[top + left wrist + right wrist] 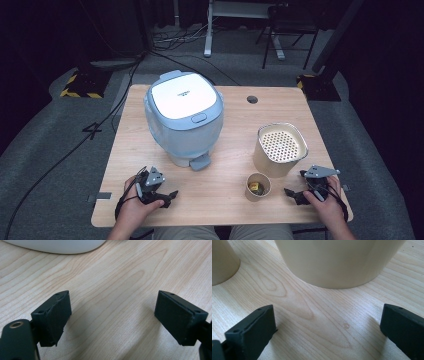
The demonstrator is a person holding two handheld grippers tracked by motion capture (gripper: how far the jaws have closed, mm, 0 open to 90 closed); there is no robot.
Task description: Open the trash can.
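A pale blue rice cooker [183, 117] with a white lid stands shut on the far left part of the wooden table [230, 150], its latch tab facing the near edge. To its right, well apart, sits a tall cream container [280, 149] whose top is a perforated insert. Just near and left of that container stands a small paper cup [258, 186] with something yellowish inside; what it is cannot be told.

The left gripper [161, 192] rests low at the near left edge, in front of the cooker, its jaws spread wide with bare wood between them [112, 315]. The right gripper [296, 189] lies at the near right, beside the cup and container, jaws likewise apart and holding nothing [327, 325].
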